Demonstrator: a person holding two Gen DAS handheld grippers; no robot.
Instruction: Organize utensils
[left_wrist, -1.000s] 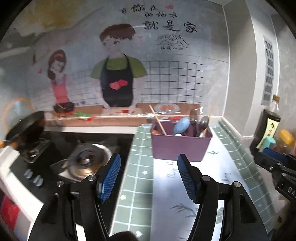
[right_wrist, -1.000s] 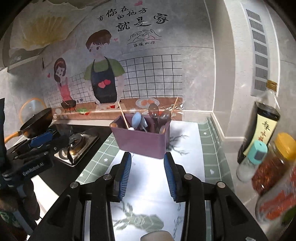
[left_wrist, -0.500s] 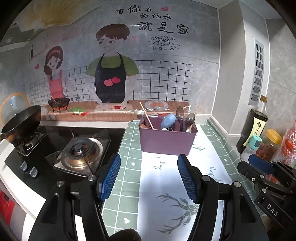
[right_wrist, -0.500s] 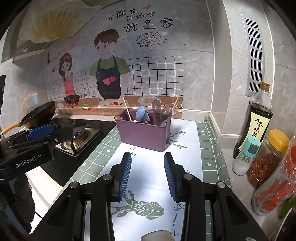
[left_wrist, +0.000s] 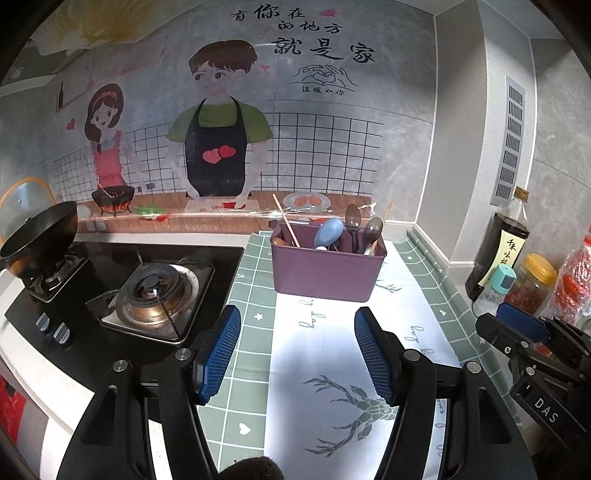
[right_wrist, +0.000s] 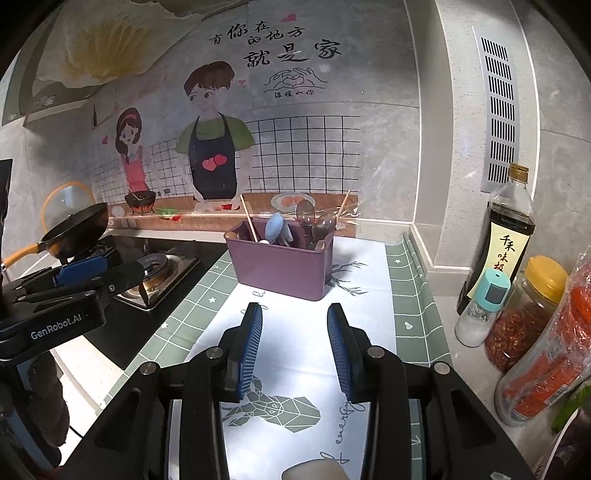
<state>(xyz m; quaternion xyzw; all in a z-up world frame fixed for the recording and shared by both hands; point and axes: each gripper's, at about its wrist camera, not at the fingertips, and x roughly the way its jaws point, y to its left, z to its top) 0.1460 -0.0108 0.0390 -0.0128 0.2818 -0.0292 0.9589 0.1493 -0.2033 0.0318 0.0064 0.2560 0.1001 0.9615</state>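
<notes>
A purple utensil bin (left_wrist: 327, 271) stands on the mat at the back of the counter, also in the right wrist view (right_wrist: 282, 267). It holds chopsticks (left_wrist: 286, 221), a blue spoon (left_wrist: 328, 230) and clear brown spoons (left_wrist: 352, 219). My left gripper (left_wrist: 295, 325) is open and empty, well in front of the bin. My right gripper (right_wrist: 294, 321) is open and empty, also in front of the bin. Each gripper shows at the edge of the other's view, the right one (left_wrist: 517, 332) and the left one (right_wrist: 77, 280).
A gas stove (left_wrist: 155, 291) with a black wok (left_wrist: 40, 232) lies left of the green-and-white mat (left_wrist: 332, 350). A soy sauce bottle (right_wrist: 502, 236), a salt shaker (right_wrist: 482, 310), a chili jar (right_wrist: 524, 317) and a red packet (right_wrist: 554, 354) stand at the right.
Both grippers have pulled back from the bin, which now looks smaller and farther away. Both stay open and empty.
</notes>
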